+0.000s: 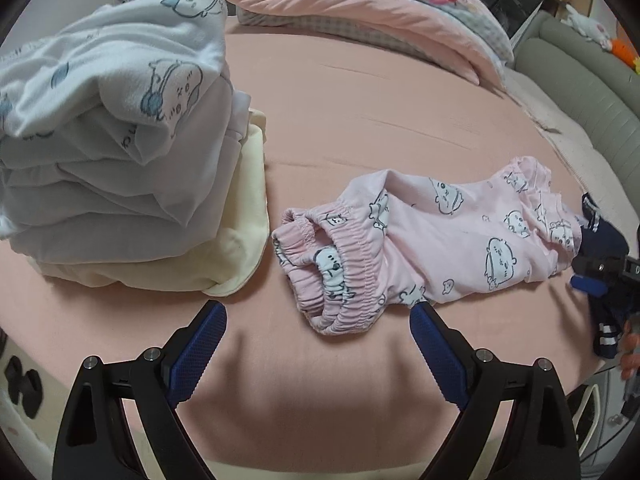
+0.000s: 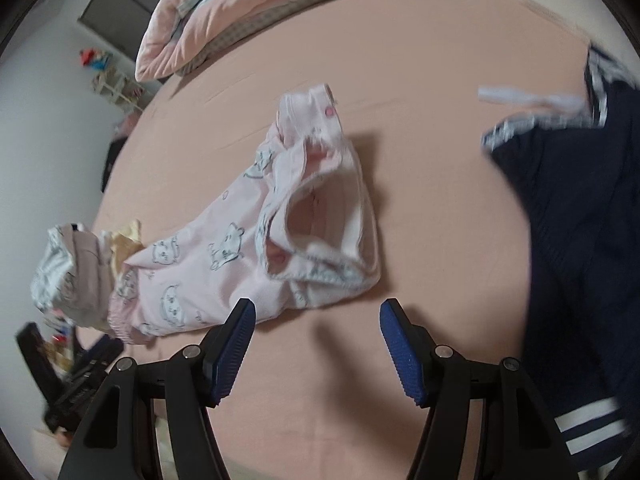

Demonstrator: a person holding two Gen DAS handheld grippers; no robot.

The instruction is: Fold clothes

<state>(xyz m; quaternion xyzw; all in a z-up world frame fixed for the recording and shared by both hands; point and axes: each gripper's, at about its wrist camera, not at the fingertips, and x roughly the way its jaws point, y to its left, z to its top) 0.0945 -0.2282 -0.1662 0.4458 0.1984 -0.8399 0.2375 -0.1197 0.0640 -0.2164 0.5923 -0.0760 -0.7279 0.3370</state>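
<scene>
Pink pyjamas (image 1: 420, 240) crumpled on bed (image 1: 360, 100) | left gripper (image 1: 316, 332) released | right gripper (image 2: 316, 328) released

Your navy garment (image 2: 580, 208) is smeared by motion blur and runs off the right wrist picture's right edge; the folded stack (image 1: 112, 152) is cut off at the left wrist picture's left edge, its lower layers hidden beneath the top one
</scene>
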